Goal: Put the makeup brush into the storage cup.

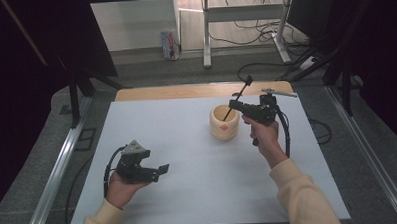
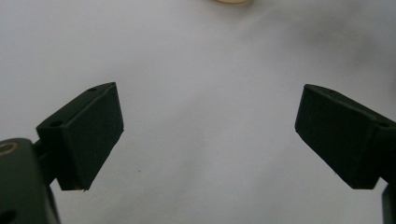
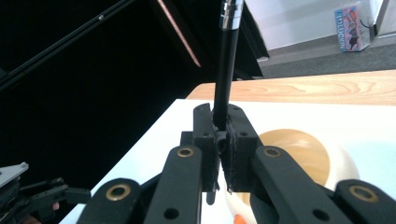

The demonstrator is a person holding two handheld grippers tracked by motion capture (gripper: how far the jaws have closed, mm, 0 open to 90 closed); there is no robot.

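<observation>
A cream wooden cup (image 1: 223, 123) stands right of the middle of the white mat (image 1: 187, 142), with something orange (image 1: 223, 126) inside it. My right gripper (image 1: 234, 103) hovers just over the cup's right rim, shut on a thin black rod (image 1: 238, 96) that slants down into the cup. In the right gripper view the jaws (image 3: 220, 116) clamp the rod (image 3: 225, 70), whose silver collar (image 3: 232, 10) is at the top, and the cup (image 3: 303, 154) lies below. My left gripper (image 1: 161, 169) rests low at the front left, open (image 2: 210, 126) over bare mat, nothing between its fingers.
A wooden table edge (image 1: 196, 90) shows beyond the mat. On the floor behind are a small printed carton (image 1: 169, 44), white desk legs (image 1: 206, 36) and loose cables (image 1: 264, 34). Dark stands (image 1: 75, 91) flank the table on both sides.
</observation>
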